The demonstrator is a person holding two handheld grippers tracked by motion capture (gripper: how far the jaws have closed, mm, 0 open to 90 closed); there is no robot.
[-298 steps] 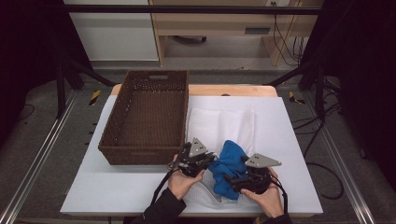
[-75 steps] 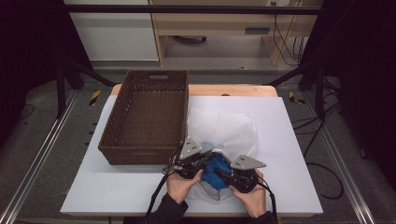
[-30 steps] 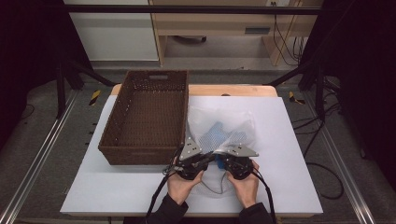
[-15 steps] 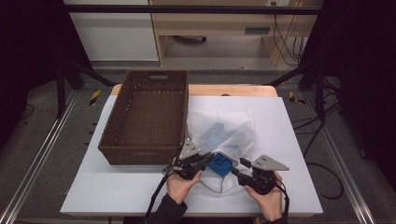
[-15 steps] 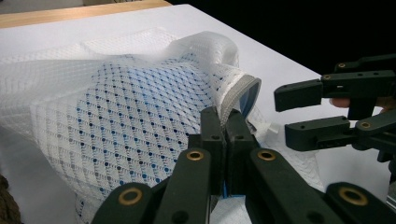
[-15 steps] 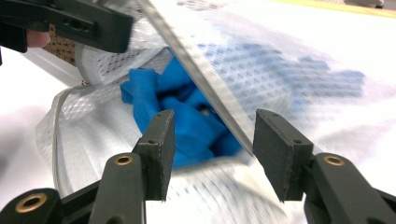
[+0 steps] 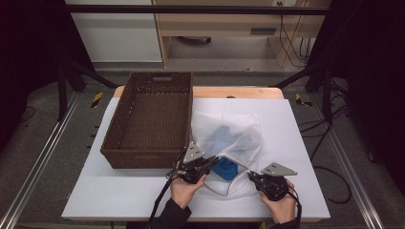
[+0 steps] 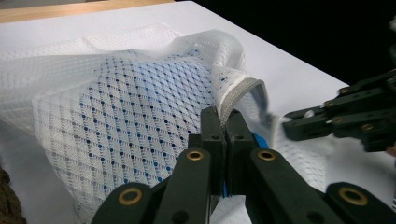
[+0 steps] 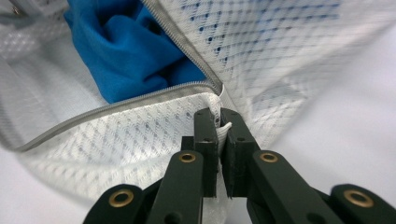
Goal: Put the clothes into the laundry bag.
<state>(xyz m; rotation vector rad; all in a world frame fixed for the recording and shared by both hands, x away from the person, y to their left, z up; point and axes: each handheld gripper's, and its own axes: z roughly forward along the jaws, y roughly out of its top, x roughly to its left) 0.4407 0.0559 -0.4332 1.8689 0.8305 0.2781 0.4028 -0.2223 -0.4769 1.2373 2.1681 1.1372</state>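
Two things matter on the white table [image 7: 143, 200]: the brown wicker basket [image 7: 148, 119] at the left, and just beside it the white mesh bag [image 7: 234, 138] with the blue cloth [image 7: 224, 167] half inside its mouth. Both are light, limp and slack, so I hold the stiffer zipper hem. My left tongs [image 8: 223, 135] are clenched on that hem, and my right tongs [image 9: 218, 128], having just been closing, pinch the hem's far end. Earlier the cloth lay outside, on the bag; a second ago both tongs sat close together.
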